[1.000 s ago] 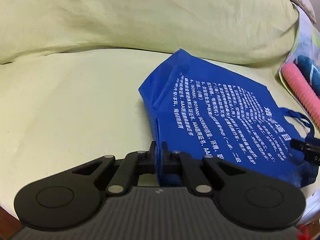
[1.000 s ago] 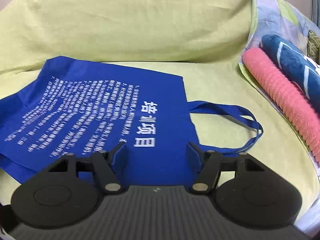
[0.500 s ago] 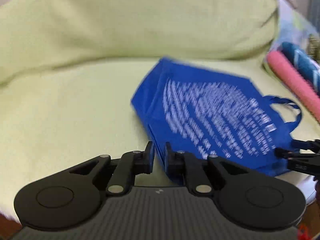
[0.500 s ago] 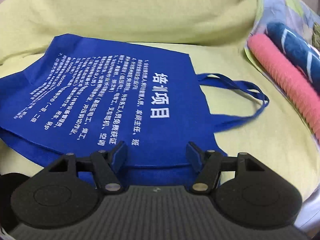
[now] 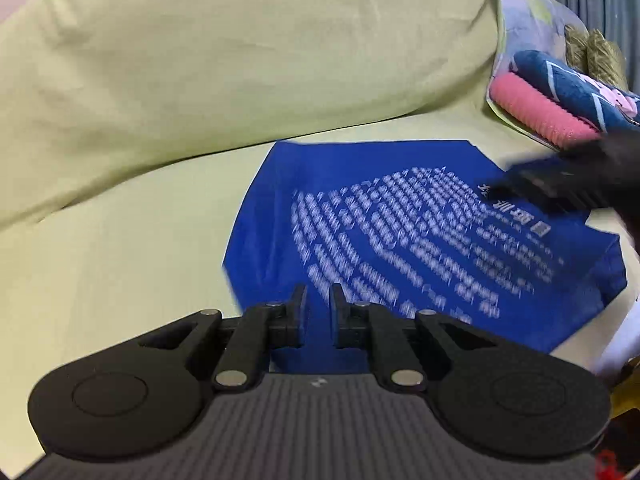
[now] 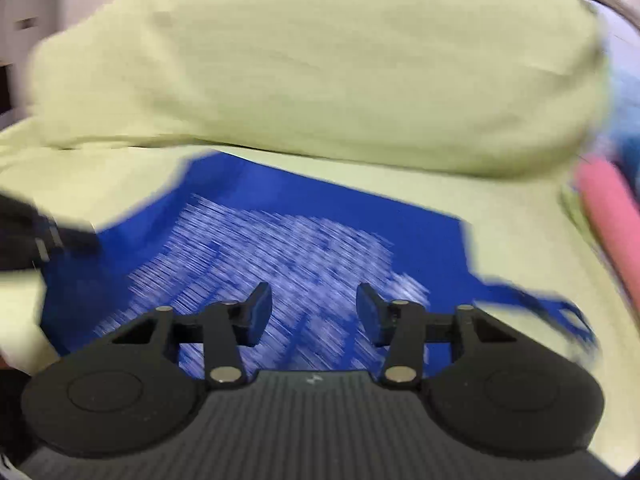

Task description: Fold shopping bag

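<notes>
The blue shopping bag (image 5: 400, 240) with white print lies flat on the yellow-green sofa seat (image 5: 120, 260). My left gripper (image 5: 318, 304) hovers over its near left corner, fingers parted by a narrow gap with the flat bag showing through it. My right gripper (image 6: 314, 306) is open wide above the printed face of the bag (image 6: 280, 248), nothing between its fingers. The bag's handles (image 6: 560, 312) trail to the right. The right gripper's dark body (image 5: 560, 184) shows blurred over the bag's far right part. Both views are motion-blurred.
A big yellow-green cushion (image 5: 240, 60) backs the seat. At the right lie a pink ribbed roll (image 5: 540, 120) and a dark blue patterned cloth (image 5: 560, 76) on a patterned cover. The left gripper's body (image 6: 24, 236) sits at the bag's left edge.
The left fingers parted slightly and let go of the bag's pinched edge, which now lies flat. Both grippers have moved forward over the bag, the right one quickly.
</notes>
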The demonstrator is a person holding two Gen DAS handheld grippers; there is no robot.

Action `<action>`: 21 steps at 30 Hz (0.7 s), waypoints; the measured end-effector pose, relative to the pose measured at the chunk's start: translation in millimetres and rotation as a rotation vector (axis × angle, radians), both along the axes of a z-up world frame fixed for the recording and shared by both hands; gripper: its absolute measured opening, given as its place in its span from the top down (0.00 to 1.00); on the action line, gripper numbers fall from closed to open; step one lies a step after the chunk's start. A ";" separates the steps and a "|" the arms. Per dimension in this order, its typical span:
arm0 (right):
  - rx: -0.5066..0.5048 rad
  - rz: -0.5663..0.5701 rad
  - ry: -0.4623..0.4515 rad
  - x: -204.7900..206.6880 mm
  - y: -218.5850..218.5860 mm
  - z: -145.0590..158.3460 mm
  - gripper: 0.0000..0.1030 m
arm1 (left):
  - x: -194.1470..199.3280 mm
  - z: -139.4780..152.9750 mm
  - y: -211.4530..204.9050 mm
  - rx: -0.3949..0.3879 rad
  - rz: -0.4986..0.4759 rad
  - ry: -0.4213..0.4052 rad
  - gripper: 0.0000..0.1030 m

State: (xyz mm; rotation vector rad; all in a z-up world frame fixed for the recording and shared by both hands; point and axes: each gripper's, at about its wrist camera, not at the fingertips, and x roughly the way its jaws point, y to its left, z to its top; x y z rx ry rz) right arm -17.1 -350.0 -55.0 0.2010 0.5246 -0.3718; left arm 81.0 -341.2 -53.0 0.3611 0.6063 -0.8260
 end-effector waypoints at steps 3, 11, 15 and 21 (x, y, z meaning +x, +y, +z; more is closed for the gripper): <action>0.020 0.162 -0.037 48.6 4.1 12.9 0.59 | -0.5 -14.3 8.0 0.011 0.005 0.002 0.90; 0.174 0.148 0.119 208.1 -28.4 -26.5 0.72 | 15.3 -53.1 9.1 0.065 -0.009 0.005 0.90; 0.164 0.135 0.173 241.5 -35.9 -40.4 0.70 | 21.7 -57.4 13.6 0.015 -0.005 0.004 0.89; 0.071 0.061 0.147 218.6 -41.0 -21.4 0.34 | 24.8 -46.2 31.3 -0.073 0.042 0.039 0.87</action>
